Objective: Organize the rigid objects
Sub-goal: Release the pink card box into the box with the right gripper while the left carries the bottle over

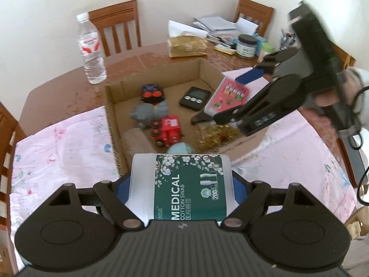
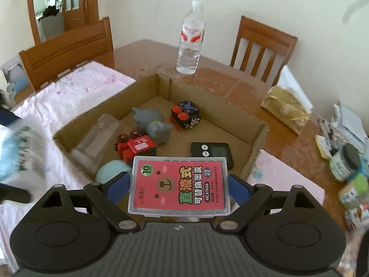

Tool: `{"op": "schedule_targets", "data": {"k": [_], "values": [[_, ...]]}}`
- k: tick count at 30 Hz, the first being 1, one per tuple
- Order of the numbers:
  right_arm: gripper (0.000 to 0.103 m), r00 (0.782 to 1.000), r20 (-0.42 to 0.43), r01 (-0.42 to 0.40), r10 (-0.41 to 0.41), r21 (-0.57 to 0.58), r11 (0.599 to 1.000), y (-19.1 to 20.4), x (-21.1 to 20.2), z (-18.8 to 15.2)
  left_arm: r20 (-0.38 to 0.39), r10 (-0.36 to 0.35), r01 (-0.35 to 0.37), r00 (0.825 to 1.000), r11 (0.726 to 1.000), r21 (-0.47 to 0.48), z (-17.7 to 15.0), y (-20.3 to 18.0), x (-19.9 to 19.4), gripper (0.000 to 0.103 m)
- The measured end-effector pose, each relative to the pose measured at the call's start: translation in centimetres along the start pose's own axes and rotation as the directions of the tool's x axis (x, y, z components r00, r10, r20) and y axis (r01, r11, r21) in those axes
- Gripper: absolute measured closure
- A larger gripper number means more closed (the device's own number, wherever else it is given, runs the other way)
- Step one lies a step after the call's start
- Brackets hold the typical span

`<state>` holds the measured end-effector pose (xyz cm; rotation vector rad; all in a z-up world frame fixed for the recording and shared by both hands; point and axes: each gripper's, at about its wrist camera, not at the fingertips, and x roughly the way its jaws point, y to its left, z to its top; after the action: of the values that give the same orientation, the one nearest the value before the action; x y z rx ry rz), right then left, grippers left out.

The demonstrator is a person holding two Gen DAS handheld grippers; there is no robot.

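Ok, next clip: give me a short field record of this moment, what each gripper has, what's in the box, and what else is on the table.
left gripper: shut on cotton swab tub, held over the near edge of the box
right gripper: shut on pink refill case, held above the box
cardboard box: open top, on the pink cloth
box contents: red toy truck, grey animal toys, black-and-red toy car, black timer, light blue ball, gold tinsel
elsewhere on table: water bottle, gold tissue pack
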<state>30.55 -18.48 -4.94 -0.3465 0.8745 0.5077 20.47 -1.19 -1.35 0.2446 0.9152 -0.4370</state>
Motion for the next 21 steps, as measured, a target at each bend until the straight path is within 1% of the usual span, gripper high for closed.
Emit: {"op": "schedule_targets", "data": {"k": [3, 5, 8, 10, 14, 19, 21], "values": [[0.010, 1.000, -0.030, 0.003, -0.004, -0.008, 1.000, -0.1, 2.5, 0.7, 0.007, 0.019, -0.019, 1.000, 1.000, -0.024, 0.2, 0.6, 0.0, 0.020], [0.009, 1.000, -0.025, 0.002, -0.002, 0.003, 1.000, -0.2, 3.4, 0.9, 0.012, 0.029, -0.028, 1.000, 0.999, -0.038, 0.4, 0.9, 0.1, 0.020], [0.000, 1.000, -0.009, -0.001, 0.002, 0.036, 0.999, -0.4, 3.9, 1.5, 0.020, 0.036, -0.035, 0.999, 0.998, -0.053, 0.7, 1.2, 0.2, 0.020], [0.000, 1.000, 0.011, -0.001, 0.001, 0.058, 0.998, -0.5, 3.3, 1.7, 0.026, 0.041, -0.039, 0.999, 0.998, -0.054, 1.2, 1.4, 0.5, 0.020], [0.000, 0.999, 0.014, 0.044, -0.045, 0.105, 0.993, -0.9, 1.8, 1.4, 0.041, 0.043, -0.041, 0.998, 0.998, -0.046, 2.5, 1.8, 1.3, 0.020], [0.000, 0.995, 0.001, 0.094, -0.095, 0.180, 0.979, -1.3, -1.5, -0.5, 0.057, 0.036, -0.036, 0.998, 0.999, -0.010, 4.7, 1.6, 3.2, 0.020], [0.000, 0.995, 0.003, 0.101, -0.104, 0.213, 0.972, -1.3, -2.9, -1.5, 0.060, 0.022, -0.022, 0.998, 1.000, -0.002, 5.8, 1.4, 4.3, 0.020]]}}
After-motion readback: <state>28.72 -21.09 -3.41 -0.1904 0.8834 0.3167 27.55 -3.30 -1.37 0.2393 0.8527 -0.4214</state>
